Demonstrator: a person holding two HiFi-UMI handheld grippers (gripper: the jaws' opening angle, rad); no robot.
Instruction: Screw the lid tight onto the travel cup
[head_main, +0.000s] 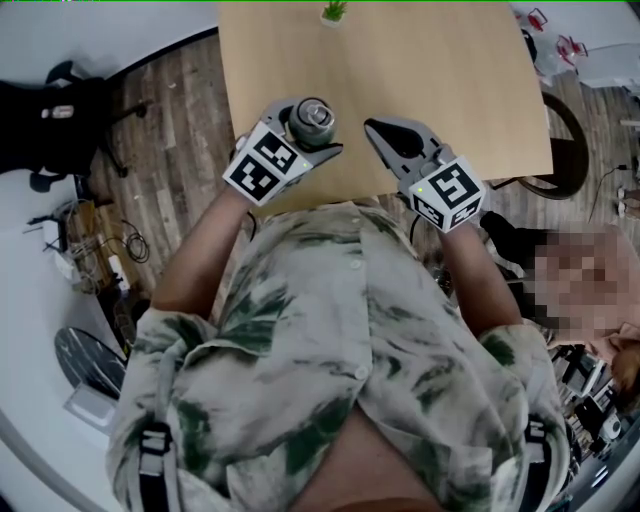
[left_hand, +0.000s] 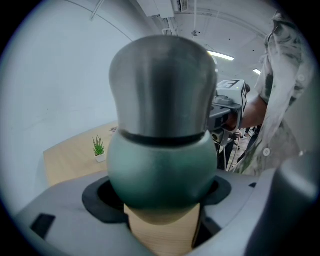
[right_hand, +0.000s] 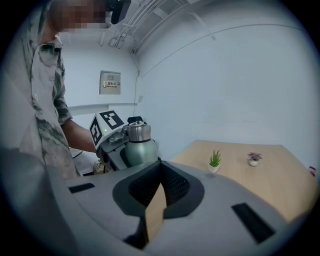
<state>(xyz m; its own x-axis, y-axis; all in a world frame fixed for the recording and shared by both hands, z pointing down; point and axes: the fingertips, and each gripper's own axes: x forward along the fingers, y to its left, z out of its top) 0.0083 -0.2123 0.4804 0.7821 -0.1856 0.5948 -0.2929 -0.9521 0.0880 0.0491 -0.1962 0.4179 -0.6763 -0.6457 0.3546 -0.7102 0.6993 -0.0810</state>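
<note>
Two claws hover over the near edge of the wooden surface. The left claw is clamped round the rounded green body of the travel cup, which stands upright between its jaws with the steel lid seated on top. The right claw is pinched closed on nothing, near the cup but apart from it. A small green plant and a purplish plant stand farther back on the surface.

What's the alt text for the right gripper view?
The right gripper fills the foreground, jaws shut and empty. Beyond it, the left gripper holds a green travel cup with its steel lid on, beside a wooden table bearing two small potted plants.
</note>
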